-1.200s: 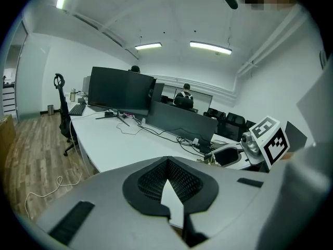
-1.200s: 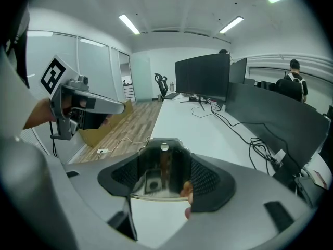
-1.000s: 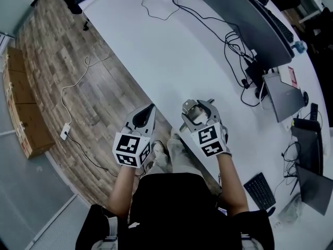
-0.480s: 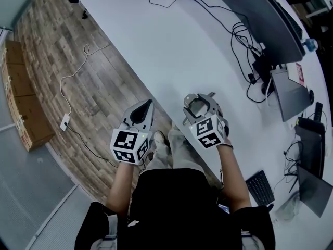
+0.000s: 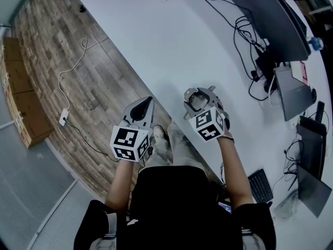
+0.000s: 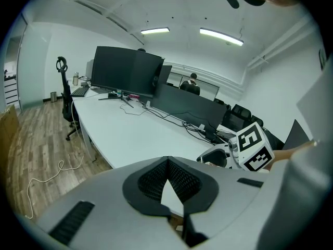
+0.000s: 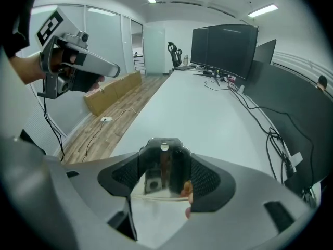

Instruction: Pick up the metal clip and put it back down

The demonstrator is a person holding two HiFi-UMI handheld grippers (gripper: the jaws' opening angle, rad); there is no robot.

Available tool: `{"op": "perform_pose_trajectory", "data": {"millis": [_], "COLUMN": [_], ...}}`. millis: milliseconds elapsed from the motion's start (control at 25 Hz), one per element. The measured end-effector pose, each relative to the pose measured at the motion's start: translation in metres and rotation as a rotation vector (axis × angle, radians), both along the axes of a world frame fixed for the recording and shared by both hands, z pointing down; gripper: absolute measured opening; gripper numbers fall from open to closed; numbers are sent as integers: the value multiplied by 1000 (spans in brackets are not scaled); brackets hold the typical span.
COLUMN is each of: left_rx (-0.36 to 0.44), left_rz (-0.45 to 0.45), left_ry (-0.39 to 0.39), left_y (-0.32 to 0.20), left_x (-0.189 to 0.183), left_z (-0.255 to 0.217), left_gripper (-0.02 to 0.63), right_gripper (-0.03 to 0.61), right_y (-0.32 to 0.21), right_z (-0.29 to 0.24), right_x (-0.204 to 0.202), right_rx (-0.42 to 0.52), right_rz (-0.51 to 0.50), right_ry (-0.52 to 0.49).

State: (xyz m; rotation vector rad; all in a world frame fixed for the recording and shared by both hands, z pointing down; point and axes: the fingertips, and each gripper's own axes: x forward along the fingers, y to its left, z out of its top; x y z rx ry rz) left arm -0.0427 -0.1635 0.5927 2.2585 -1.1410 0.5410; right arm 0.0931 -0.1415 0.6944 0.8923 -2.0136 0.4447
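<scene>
- The right tool (image 7: 164,151) is clamped on the metal clip (image 7: 156,178). The shiny clip sits between its two jaws, off the desk (image 5: 156,40) and over the desk's near edge.
- The left tool (image 6: 167,162) has its jaws pressed together at the tips, with nothing between them. It hangs beside the right tool, out past the desk's edge and above the wooden floor (image 5: 67,56).
- The two tools are near each other but apart.
- Dark monitors (image 5: 270,20) stand along the far side of the desk, with black cables (image 5: 247,33) trailing in front of them.
</scene>
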Motion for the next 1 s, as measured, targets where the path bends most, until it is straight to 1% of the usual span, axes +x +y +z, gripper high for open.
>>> {"op": "perform_pose_trajectory", "data": {"millis": [720,1000], "left_rx": [-32,-25], "left_rz": [-8,-3], "left_ry": [-11,-18], "left_y": [-3,-5], "left_x": [-1,0], "left_z": [19,21], "left_gripper": [11,11], "right_gripper": [284,284], "right_y": [-3,-3], "right_z": [25,33], "right_x": [2,3], "right_rx": [-35,-39], "right_rz": [-18,-27], "right_ry": [27,43]}}
